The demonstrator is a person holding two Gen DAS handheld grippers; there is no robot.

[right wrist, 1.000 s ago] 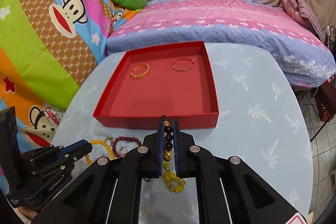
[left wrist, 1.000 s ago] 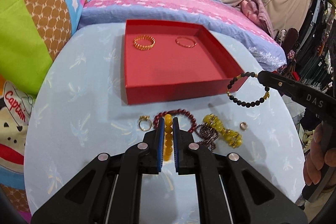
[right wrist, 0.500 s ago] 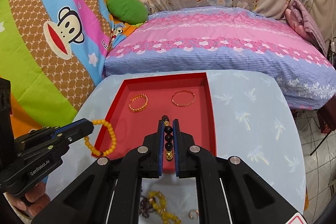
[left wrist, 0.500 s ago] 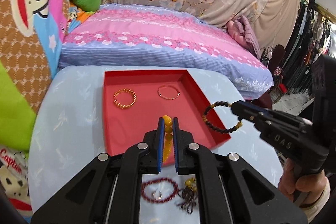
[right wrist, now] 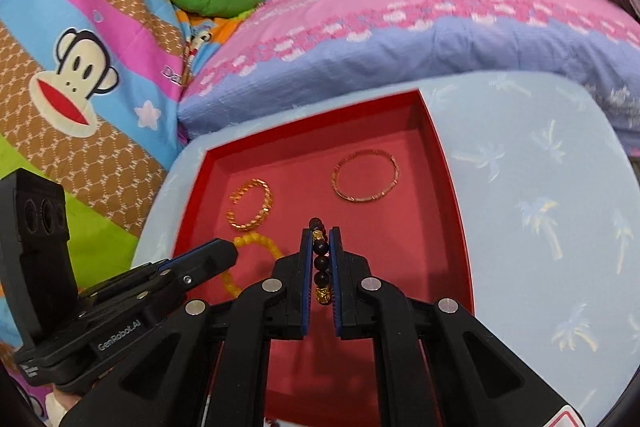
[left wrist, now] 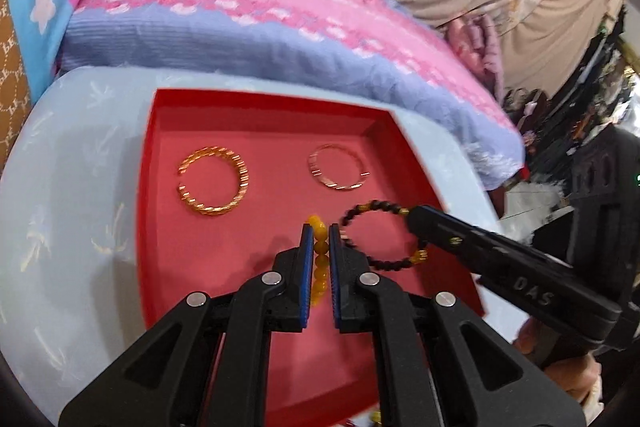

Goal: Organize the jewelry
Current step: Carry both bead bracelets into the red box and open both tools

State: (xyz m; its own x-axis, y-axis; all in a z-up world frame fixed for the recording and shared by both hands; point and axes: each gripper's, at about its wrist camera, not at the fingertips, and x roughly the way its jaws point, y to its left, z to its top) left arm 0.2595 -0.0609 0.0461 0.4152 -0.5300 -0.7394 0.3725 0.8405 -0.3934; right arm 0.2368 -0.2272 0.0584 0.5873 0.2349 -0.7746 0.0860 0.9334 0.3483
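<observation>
Over the red tray (left wrist: pixel 168 227), both grippers hang side by side, each carrying a bracelet. Clenched between the left gripper's (left wrist: pixel 320 239) blue pads is a yellow bead bracelet (left wrist: pixel 319 247), its loop hanging below the fingers and above the tray floor. Just to that gripper's right, the right gripper (right wrist: pixel 321 247) is clamped on a black bead bracelet (right wrist: pixel 321 259) with small gold beads, whose ring dangles free off the tip.

Ahead of both tips, toward the tray's far wall, lie a twisted gold bangle (left wrist: pixel 214 185) and a thinner gold bangle (left wrist: pixel 338 167), apart from each other. The tray sits on a pale blue table (right wrist: pixel 540 187).

I judge this the placing step: two bracelets are carried in and not yet set down. The next move calls for lowering each until its beads rest on the bare red floor nearer the grippers than the bangles, keeping the two loops from overlapping, then letting the jaws go.
</observation>
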